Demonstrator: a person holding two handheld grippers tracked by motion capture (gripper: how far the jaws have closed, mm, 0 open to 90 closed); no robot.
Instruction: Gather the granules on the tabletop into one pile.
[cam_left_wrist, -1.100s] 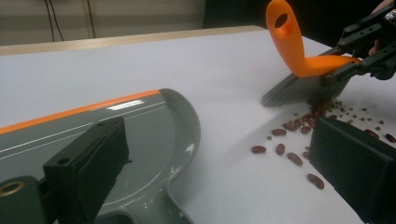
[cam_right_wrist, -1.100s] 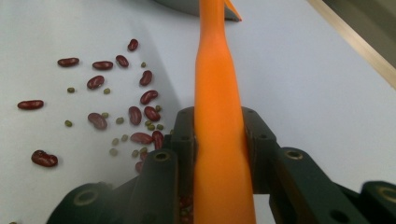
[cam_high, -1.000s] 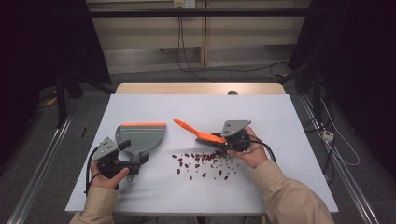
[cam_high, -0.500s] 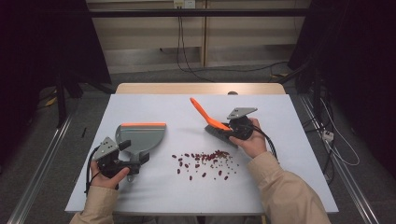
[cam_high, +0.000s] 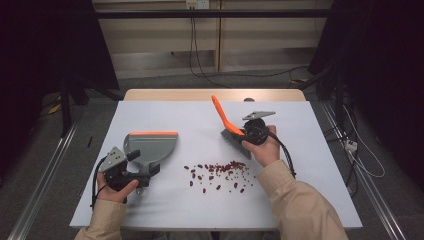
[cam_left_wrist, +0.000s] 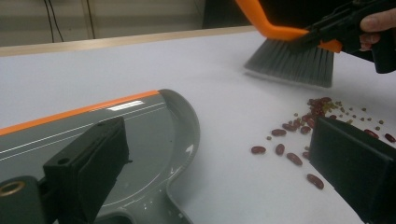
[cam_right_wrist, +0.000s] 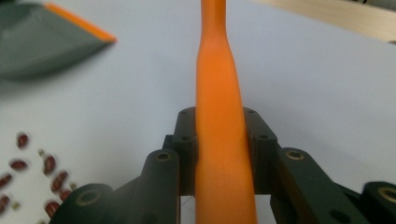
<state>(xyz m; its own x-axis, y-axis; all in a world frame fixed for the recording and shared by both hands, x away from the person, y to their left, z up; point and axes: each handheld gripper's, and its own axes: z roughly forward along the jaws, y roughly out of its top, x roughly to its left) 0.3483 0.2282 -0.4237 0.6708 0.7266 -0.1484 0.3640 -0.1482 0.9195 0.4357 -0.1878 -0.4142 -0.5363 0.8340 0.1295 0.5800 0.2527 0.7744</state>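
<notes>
Sweeping job here, and my read is it's at the wind-up stage: nothing's in the pan yet, the brush is just lined up behind the mess.

Nearest the person, the left gripper (cam_high: 134, 176) has its black jaws around the stubby handle of the grey plastic dustpan with the orange rubber lip (cam_high: 150, 146). In the left gripper view the jaws (cam_left_wrist: 224, 172) stand apart with the pan's neck low between them, so I honestly can't tell if the pads are pressing on it. The left forearm comes in low and flat, with the pan lying on the white tabletop (cam_high: 320, 190) and its orange lip on the side away from the person.

Just to the right of the dustpan sits the scatter of dark red kidney beans and tiny greenish bits (cam_high: 217, 174), loose on the table, not touching the pan.

Further out, beyond the beans and well clear of the dustpan, the right gripper (cam_high: 245, 134) is clamped tight on the orange plastic handle of the grey-bristled hand brush (cam_high: 231, 131); the right gripper view shows both pads squeezing the handle (cam_right_wrist: 219, 140). The wrist is cocked so the handle sticks up and away and the bristles sit at the table, just past the beans.

Next move, I reckon: drag the bristles through the beans toward the pan, and the pan probably needs turning so its lip faces them. Go too fast and the beans will roll everywhere.
</notes>
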